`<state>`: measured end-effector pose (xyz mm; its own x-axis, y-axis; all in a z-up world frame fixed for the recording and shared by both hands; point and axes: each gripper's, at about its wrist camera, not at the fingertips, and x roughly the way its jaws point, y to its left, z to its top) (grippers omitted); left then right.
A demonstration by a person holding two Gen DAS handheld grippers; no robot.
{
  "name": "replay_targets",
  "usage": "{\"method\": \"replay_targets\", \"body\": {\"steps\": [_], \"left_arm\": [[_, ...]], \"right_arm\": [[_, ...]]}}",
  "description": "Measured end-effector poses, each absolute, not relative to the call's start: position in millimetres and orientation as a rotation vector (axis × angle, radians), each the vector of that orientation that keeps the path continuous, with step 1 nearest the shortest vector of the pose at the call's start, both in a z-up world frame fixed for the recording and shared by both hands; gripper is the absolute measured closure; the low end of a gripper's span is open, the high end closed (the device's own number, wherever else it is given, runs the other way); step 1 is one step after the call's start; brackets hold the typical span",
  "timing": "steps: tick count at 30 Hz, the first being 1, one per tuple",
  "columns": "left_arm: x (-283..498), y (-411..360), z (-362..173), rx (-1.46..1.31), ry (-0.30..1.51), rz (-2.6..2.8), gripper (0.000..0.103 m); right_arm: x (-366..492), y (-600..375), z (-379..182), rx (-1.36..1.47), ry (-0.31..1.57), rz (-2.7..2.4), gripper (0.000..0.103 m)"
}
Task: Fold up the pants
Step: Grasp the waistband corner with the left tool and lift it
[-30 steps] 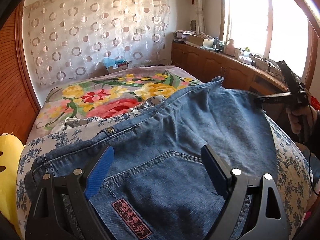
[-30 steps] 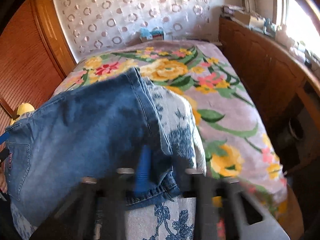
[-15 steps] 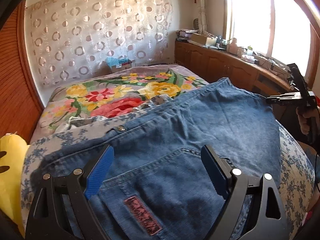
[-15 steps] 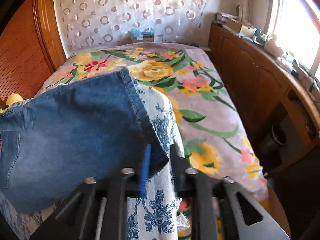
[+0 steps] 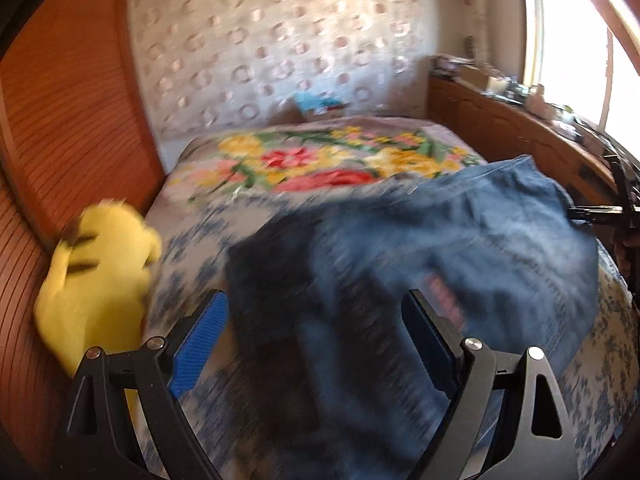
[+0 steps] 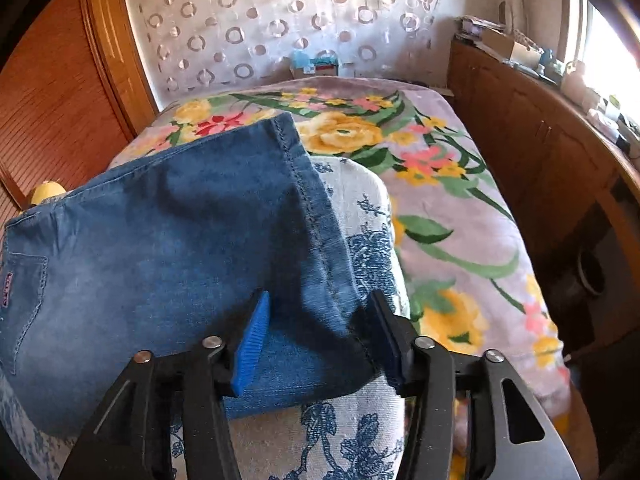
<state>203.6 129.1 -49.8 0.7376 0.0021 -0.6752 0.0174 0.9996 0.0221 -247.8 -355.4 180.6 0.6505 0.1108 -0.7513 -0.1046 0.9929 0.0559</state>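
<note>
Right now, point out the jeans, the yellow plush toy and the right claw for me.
jeans (image 6: 168, 240): right wrist view, middle of the denim leg.
yellow plush toy (image 5: 96, 280): left wrist view, its body.
right claw (image 6: 316, 340): right wrist view, gap between open fingertips.

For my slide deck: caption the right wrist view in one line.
Open right gripper straddles the hem corner of folded blue denim pants lying on a blue-floral white cover.

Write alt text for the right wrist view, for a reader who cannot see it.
Blue jeans lie folded on a blue-and-white flowered cushion, with the right gripper open, its jaws on either side of the hem corner. Behind is a bed with a bright flower-print cover, and a wooden cabinet runs along the right.
</note>
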Motion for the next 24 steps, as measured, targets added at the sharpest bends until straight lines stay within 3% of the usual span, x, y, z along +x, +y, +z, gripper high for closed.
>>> {"method": "replay_targets", "body": {"steps": [5,17,21,24], "left_arm": [[179,147,-70,-0.011,0.794,0.032,0.015],[142,144,-96,-0.075,0.849,-0.008,0.037],[138,140,-99,-0.092,0.85,-0.035,0.049],[137,138,-103,-0.102,0.849,-0.051,0.056]], "right_arm": [[-249,-350,178,0.003,0.848,0.14,0.046],[-260,-340,182,-0.013,0.846,0.149,0.047],[-259,-338,183,-0.021,0.855,0.144,0.057],[-260,-337,186,-0.017,0.867,0.168,0.073]]}}
